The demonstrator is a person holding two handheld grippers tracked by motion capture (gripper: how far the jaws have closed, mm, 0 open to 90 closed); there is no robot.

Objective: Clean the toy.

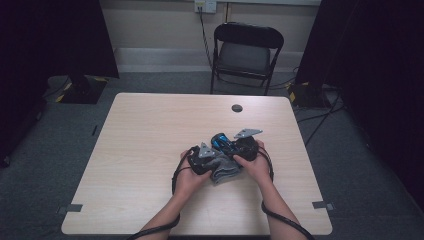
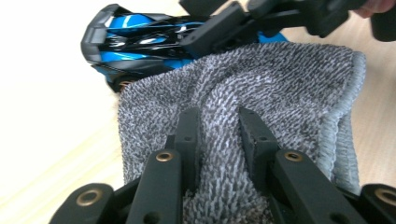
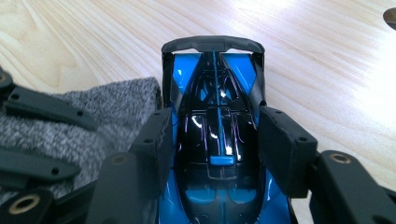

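A blue and black toy race car (image 3: 217, 135) sits low over the wooden table, and my right gripper (image 3: 217, 140) is shut on its body, one pad against each side. Its rear wing points away from the camera in the right gripper view. A grey knitted cloth (image 2: 275, 88) lies against the car (image 2: 135, 42), and my left gripper (image 2: 218, 135) is shut on a raised fold of it. In the high view both grippers meet near the table's middle, the left gripper (image 1: 204, 159) beside the right gripper (image 1: 239, 146), with the cloth (image 1: 225, 172) under the hands and the car (image 1: 220, 141) just beyond.
The light wooden table (image 1: 150, 140) has a round cable hole (image 1: 237, 108) at its far side. A black folding chair (image 1: 246, 52) stands behind the table. Cables trail from both grippers off the near edge.
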